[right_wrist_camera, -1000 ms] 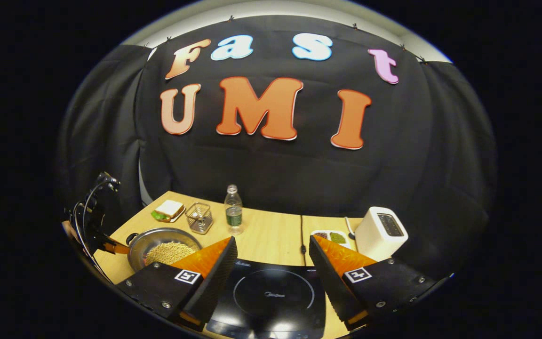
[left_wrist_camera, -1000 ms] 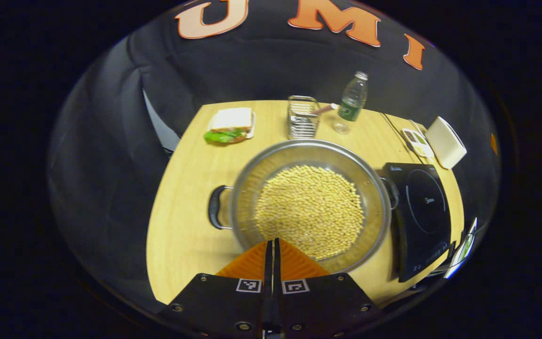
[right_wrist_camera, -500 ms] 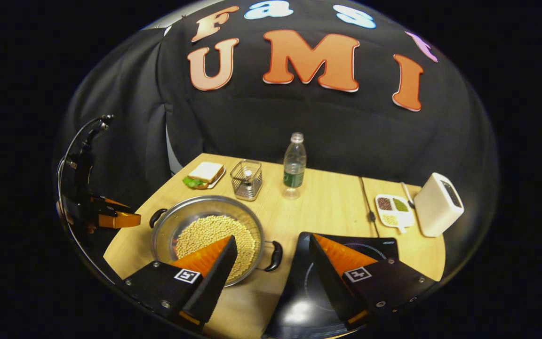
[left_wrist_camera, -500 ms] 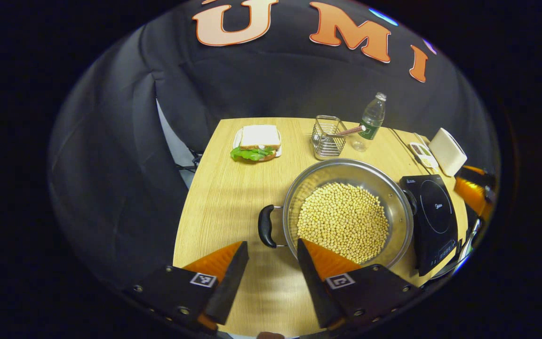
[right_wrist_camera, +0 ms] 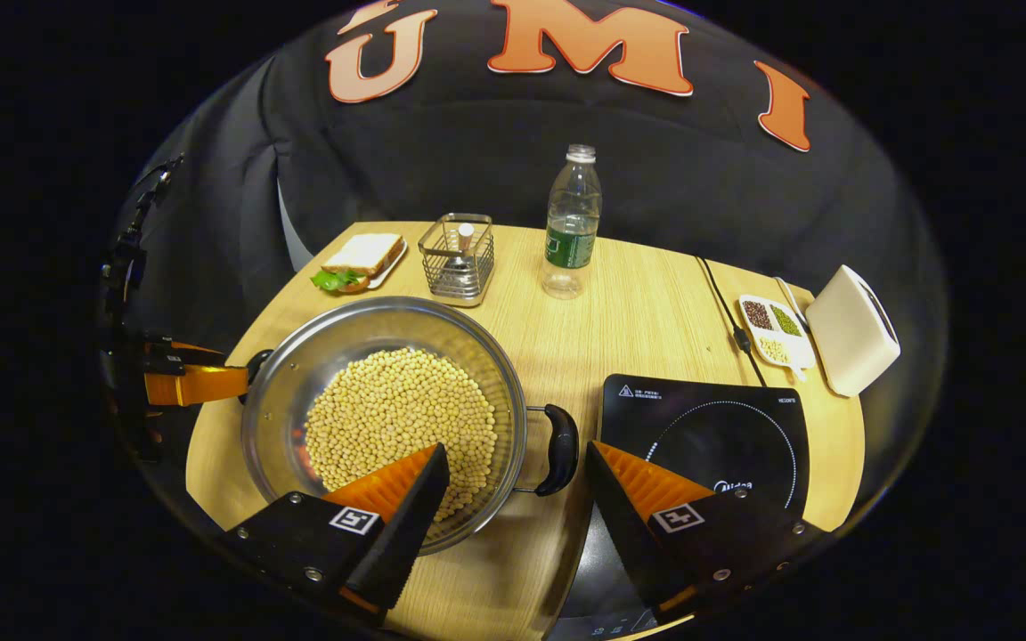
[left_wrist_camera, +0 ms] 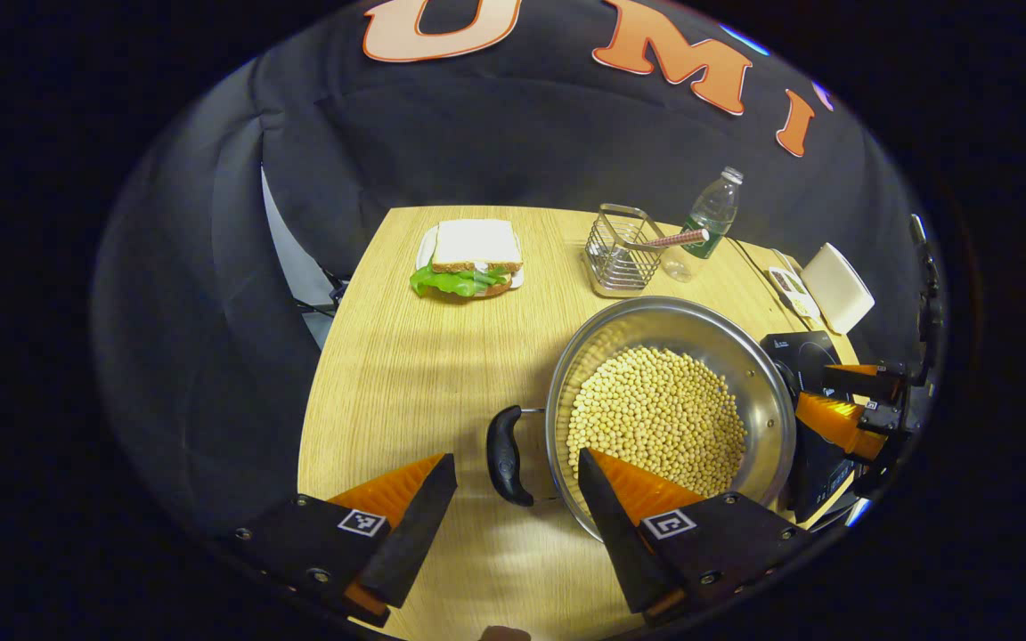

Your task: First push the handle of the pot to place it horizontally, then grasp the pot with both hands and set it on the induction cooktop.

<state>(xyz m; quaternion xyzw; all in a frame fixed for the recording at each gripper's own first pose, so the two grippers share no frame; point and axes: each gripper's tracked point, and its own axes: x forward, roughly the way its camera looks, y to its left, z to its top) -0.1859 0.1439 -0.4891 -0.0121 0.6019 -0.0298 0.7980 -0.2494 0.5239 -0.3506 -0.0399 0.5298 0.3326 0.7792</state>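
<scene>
Pot (left_wrist_camera: 669,418) of beans on table (left_wrist_camera: 406,356), handles set crosswise, just left of induction cooktop (right_wrist_camera: 709,436). Pushing step judged done; two-handed grasp in hand. Left handle (left_wrist_camera: 506,454) just ahead of left gripper (left_wrist_camera: 513,485), fingers spread, gripping nothing. Right handle (right_wrist_camera: 559,448) likewise before right gripper (right_wrist_camera: 515,472), spread and empty. Next: advance both over handles, close, lift level.
</scene>
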